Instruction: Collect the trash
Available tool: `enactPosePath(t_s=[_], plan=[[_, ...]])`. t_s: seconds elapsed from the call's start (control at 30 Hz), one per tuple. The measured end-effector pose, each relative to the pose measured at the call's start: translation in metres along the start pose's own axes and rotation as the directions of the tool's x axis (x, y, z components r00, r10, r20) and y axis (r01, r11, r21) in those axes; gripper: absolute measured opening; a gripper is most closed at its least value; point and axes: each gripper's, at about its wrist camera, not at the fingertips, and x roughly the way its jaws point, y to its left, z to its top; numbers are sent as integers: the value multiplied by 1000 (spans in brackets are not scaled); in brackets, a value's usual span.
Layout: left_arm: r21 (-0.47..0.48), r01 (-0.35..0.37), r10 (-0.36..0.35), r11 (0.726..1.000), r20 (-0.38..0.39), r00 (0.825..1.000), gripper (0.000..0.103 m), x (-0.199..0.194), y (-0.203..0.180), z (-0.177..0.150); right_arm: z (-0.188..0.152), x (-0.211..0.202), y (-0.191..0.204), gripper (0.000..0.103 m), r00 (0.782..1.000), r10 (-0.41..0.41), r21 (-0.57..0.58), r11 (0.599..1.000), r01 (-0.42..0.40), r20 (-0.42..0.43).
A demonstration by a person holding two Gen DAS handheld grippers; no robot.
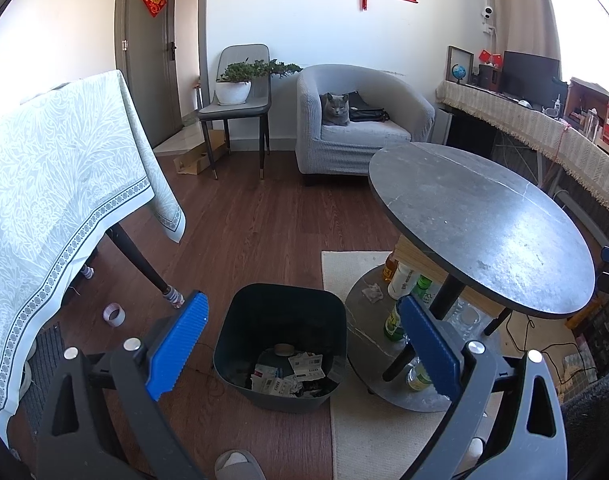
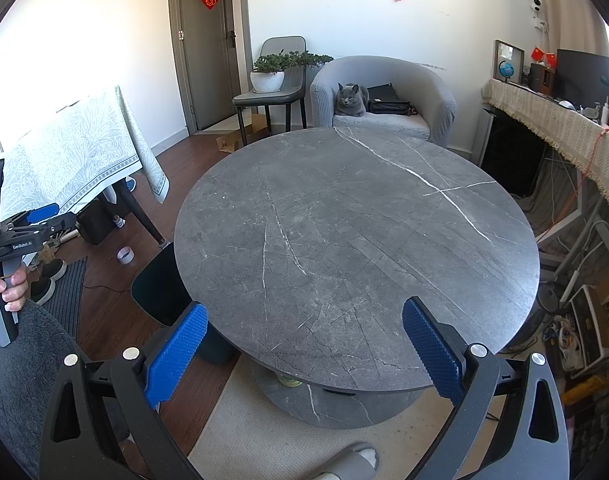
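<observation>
A dark bin (image 1: 282,316) stands on the wood floor beside the round table, with crumpled papers and labels (image 1: 292,374) at its bottom. My left gripper (image 1: 300,320) hangs open above the bin, nothing between its blue pads. In the right wrist view only the bin's edge (image 2: 158,292) shows, under the round grey marble tabletop (image 2: 356,232). My right gripper (image 2: 304,328) is open over the near edge of that bare top. The left gripper (image 2: 28,228) also appears at far left, held by a hand (image 2: 8,284). A crumpled paper scrap (image 1: 372,292) lies on the table's lower shelf.
Bottles (image 1: 400,280) stand on the lower shelf (image 1: 360,320). A tape roll (image 1: 113,314) lies on the floor near the cloth-covered table (image 1: 56,184). A grey cat (image 1: 335,110) sits in the armchair (image 1: 364,120). A potted plant (image 1: 234,84) rests on a chair. A slipper (image 1: 236,464) and cream rug (image 1: 364,432) lie below.
</observation>
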Motion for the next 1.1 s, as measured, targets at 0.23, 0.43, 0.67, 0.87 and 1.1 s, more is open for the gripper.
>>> enactPosePath(t_s=[0.23, 0.43, 0.67, 0.87, 1.1], plan=[[1, 1, -1, 1000, -5, 1000, 98, 2, 0, 2, 0, 0, 0, 99, 1000, 0, 0, 1000, 0, -1], [6, 4, -4, 1000, -3, 1000, 98, 2, -2, 1, 0, 0, 0, 99, 1000, 0, 0, 1000, 0, -1], [4, 5, -5, 1000, -3, 1000, 98, 2, -2, 1, 0, 1, 1, 99, 1000, 1, -2, 1000, -1, -3], [1, 2, -2, 1000, 1, 1000, 98, 1, -2, 1, 0, 1, 1, 99, 1000, 0, -3, 1000, 0, -2], [-5, -14, 14, 1000, -1, 1000, 98, 1, 2, 1, -1, 5, 6, 99, 1000, 3, -16, 1000, -3, -7]])
